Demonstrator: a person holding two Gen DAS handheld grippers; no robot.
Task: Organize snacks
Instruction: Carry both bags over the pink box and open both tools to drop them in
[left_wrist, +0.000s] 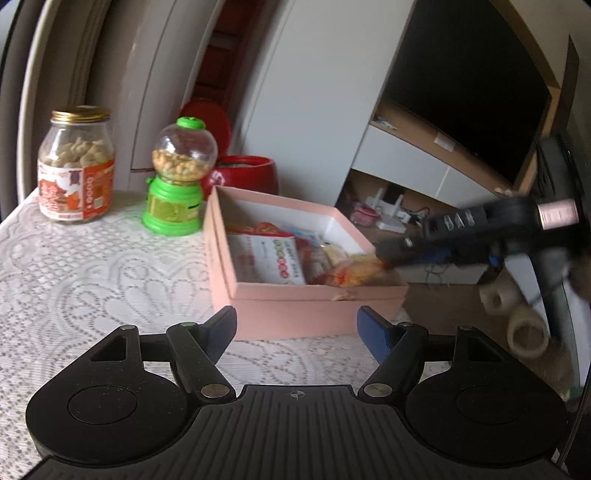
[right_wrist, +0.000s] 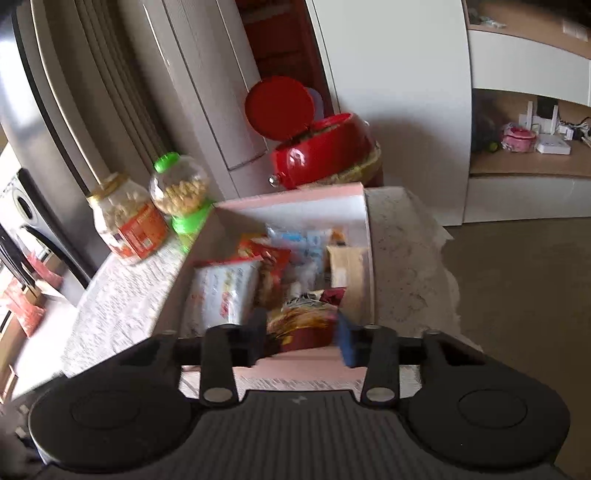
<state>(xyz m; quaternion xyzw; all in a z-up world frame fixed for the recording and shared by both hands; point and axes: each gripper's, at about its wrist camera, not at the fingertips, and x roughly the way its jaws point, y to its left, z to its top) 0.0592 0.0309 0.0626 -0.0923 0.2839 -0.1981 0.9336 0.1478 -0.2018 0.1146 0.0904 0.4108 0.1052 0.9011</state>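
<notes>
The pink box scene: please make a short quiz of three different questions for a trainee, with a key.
1. True or false: the left gripper holds a snack.
2. Which gripper reaches into the pink box?
A. left
B. right
3. Fill in: the cap of the peanut dispenser is ____.

Key:
1. False; it is open, in front of the box.
2. B; the right gripper is around an orange snack packet there, grip unclear.
3. Green; the dispenser stands beside the glass jar.
</notes>
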